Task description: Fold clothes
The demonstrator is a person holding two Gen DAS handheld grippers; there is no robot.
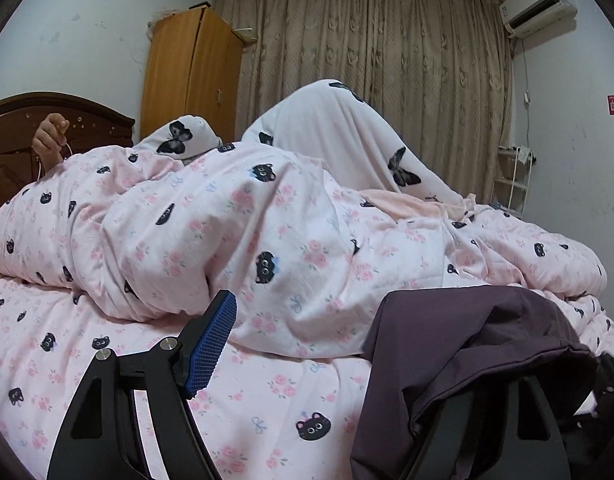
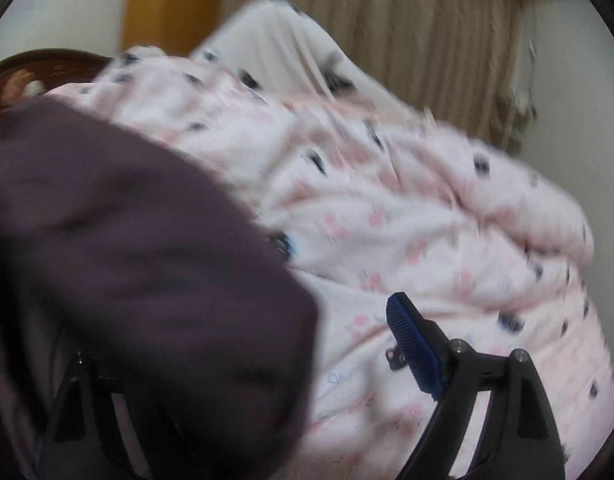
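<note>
Dark purple garment point(image 1: 467, 360) is draped over the left gripper's point(image 1: 347, 364) right finger, lying on the pink cat-print bedsheet point(image 1: 243, 412) in front of the bunched duvet point(image 1: 267, 232). Left jaws are spread wide. Right gripper point(image 2: 243, 364): garment point(image 2: 147, 260) covers its left finger; jaws look spread, but the frame is blurred, so grip unclear.

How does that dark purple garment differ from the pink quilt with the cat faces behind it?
The purple garment is plain and dark; the pink quilt is pale, printed with black cat faces and roses. The purple garment hangs over a finger of the left hand-held gripper, while the pink quilt lies heaped on the bed. The purple garment looks thin and limp; the pink quilt looks thick and puffy. Both are rumpled, not folded.
</note>
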